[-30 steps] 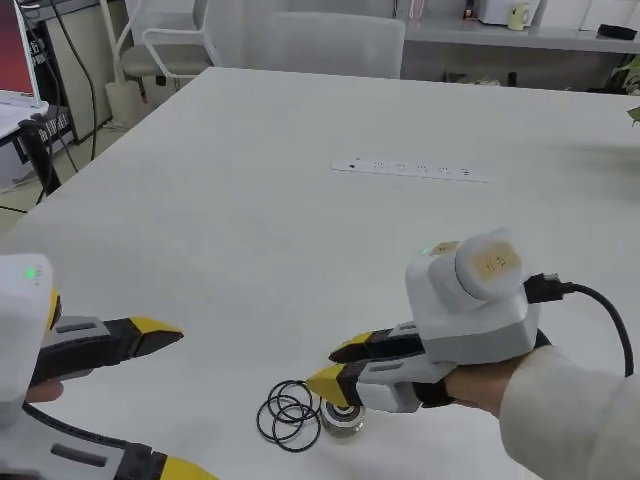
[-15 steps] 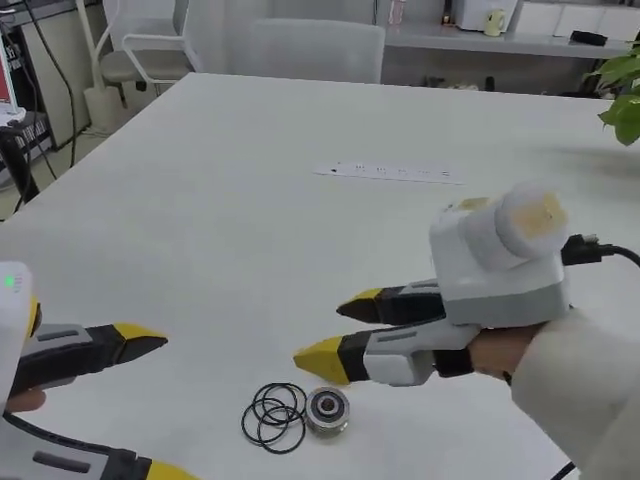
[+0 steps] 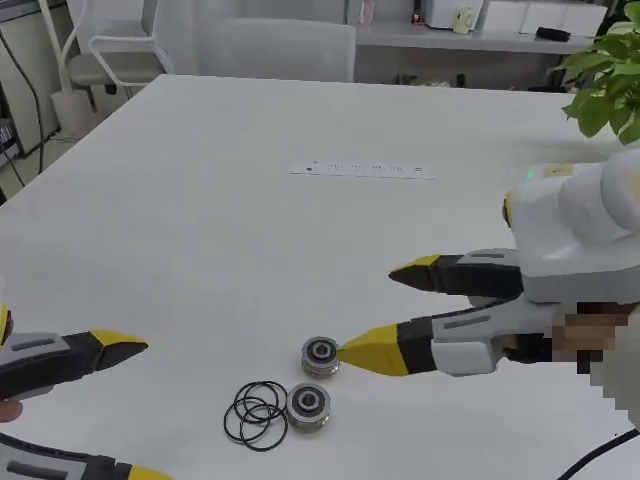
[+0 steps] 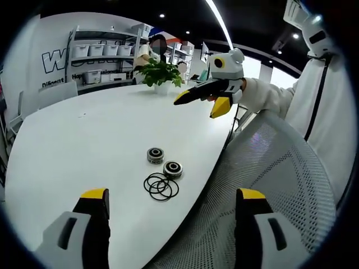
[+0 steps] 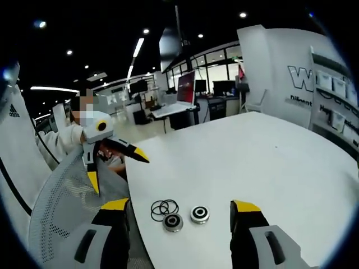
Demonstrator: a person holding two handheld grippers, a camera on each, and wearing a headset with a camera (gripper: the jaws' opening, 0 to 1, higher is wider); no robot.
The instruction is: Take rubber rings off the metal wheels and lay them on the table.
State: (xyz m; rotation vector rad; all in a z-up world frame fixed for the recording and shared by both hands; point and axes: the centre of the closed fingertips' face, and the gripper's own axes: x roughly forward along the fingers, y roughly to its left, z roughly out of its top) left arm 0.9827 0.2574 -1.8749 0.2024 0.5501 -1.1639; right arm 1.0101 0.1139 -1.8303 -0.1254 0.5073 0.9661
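White table [image 3: 200, 230] lies under both our claws. We hold the right gripper [image 3: 372, 313] wide open with nothing in it. Its lower yellow tip is near one metal wheel [image 3: 320, 357], and we cannot tell if they touch. Our left gripper [image 3: 155, 410] is wide open too, holding nothing. Beside that wheel stands a second metal wheel [image 3: 307, 403], and the loose rubber rings [image 3: 255, 413] lie flat against it. Farther off we see a white power strip [image 3: 365, 169] and a green plant [image 3: 605, 90]

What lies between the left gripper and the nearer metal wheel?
In the head view, the loose rubber rings lie between the left gripper and that metal wheel.
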